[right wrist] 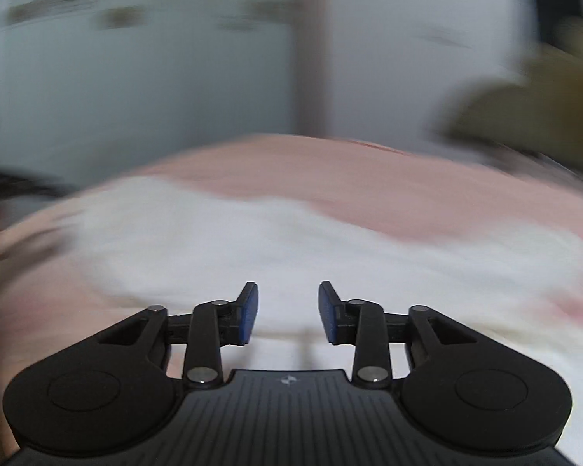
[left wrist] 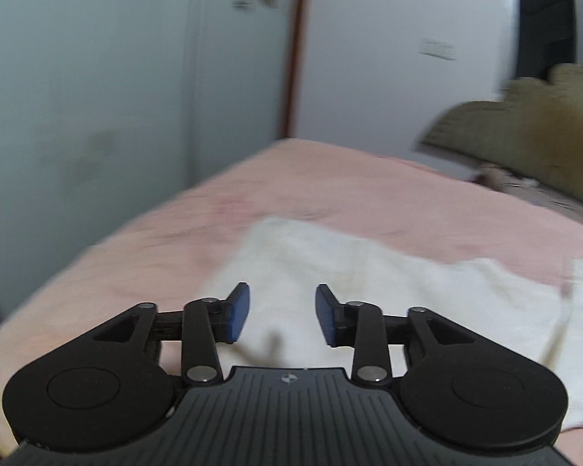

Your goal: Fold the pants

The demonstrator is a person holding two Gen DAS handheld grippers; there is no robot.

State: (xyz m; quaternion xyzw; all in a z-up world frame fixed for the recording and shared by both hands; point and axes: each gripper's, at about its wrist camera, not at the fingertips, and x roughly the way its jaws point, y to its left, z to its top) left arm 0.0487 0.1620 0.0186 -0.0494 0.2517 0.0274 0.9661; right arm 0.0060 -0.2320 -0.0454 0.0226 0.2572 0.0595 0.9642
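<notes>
White pants (left wrist: 369, 279) lie flat on a pink bed sheet (left wrist: 330, 194), stretching from the middle of the left wrist view off to the right. My left gripper (left wrist: 283, 316) hovers over their near left part, open, with nothing between its blue pads (left wrist: 240, 312). In the blurred right wrist view the same white pants (right wrist: 291, 240) spread across the bed below my right gripper (right wrist: 287, 314), which is also open and holds nothing. The cloth beneath both grippers lies loose.
Pale wardrobe doors (left wrist: 97, 77) stand behind the bed on the left, with a brown door frame strip (left wrist: 293, 58) beside them. An olive-brown cushion (left wrist: 524, 136) rests at the back right. The bed's left edge (left wrist: 58, 272) drops off near the wardrobe.
</notes>
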